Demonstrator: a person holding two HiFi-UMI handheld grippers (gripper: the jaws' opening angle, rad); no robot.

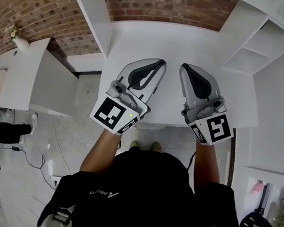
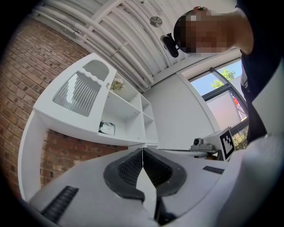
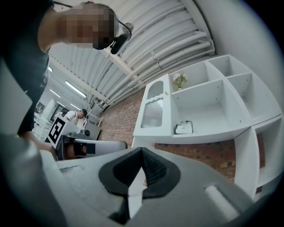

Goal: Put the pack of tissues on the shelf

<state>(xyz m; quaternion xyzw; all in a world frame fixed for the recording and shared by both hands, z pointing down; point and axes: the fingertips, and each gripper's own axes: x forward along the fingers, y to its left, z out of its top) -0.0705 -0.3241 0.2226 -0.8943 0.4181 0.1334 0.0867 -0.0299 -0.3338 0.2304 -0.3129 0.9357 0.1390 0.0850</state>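
The pack of tissues (image 2: 107, 128) (image 3: 183, 127) lies in a lower compartment of the white shelf (image 2: 133, 116) (image 3: 213, 106), up on the brick wall. It does not show in the head view. My left gripper (image 1: 162, 63) (image 2: 142, 150) and right gripper (image 1: 183, 67) (image 3: 142, 150) are side by side over the white table (image 1: 158, 39), tips pointing away from me. Both are shut with nothing between their pads. Each is well short of the shelf and tilted up toward it.
A small flower pot (image 2: 117, 83) (image 3: 179, 80) stands in an upper shelf compartment. A ribbed panel (image 3: 153, 113) sits at the shelf's left end. A white counter (image 1: 10, 75) stands to my left, with cables (image 1: 29, 159) on the floor. Another person (image 3: 80, 114) is far behind.
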